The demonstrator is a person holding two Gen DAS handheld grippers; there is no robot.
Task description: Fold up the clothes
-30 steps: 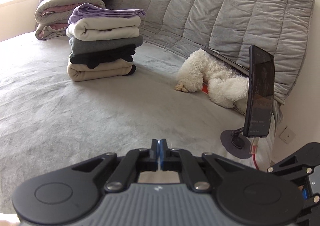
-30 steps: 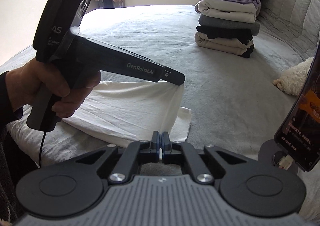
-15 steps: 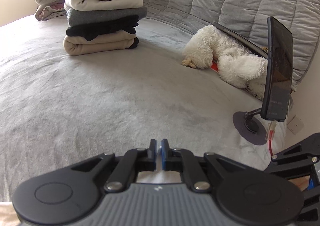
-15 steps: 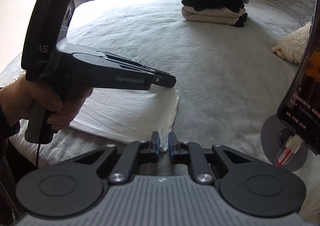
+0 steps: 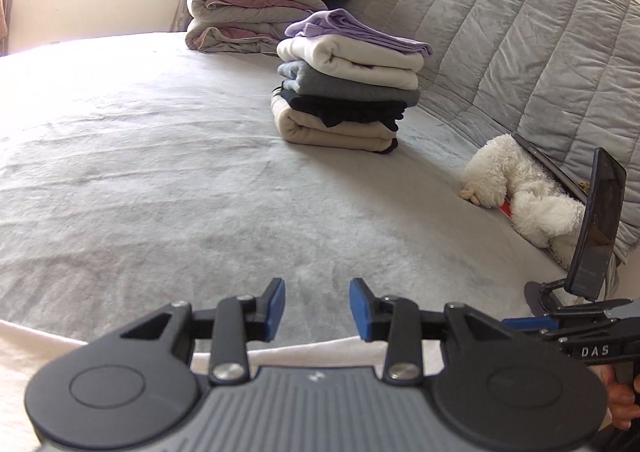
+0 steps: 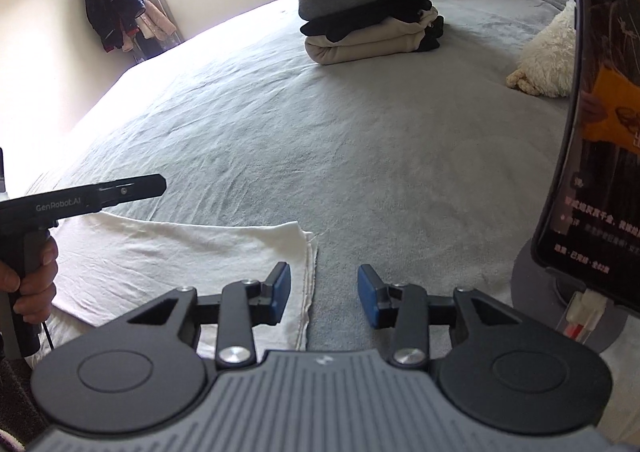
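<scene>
two grippers hover low over a grey bed, and both sets of fingers, pressed shut a second ago, are now opening with nothing between them. the left gripper shows its blue pads parted above bare blanket, with the edge of a folded white cloth just beneath its body. the right gripper spreads its fingers over the right-hand edge of the same white cloth, which lies flat on the near side of the bed, released. seen from the right wrist, the left gripper has drawn away to the far left of the picture, where earlier it reached across the cloth's middle; a person's hand holds its handle. a stack of folded clothes sits well apart near the quilted headboard, unchanged, with rolled bedding and pillows behind it. a white plush toy lies by the headboard, and a phone on a stand now fills the right edge of the right wrist view, larger than before.
</scene>
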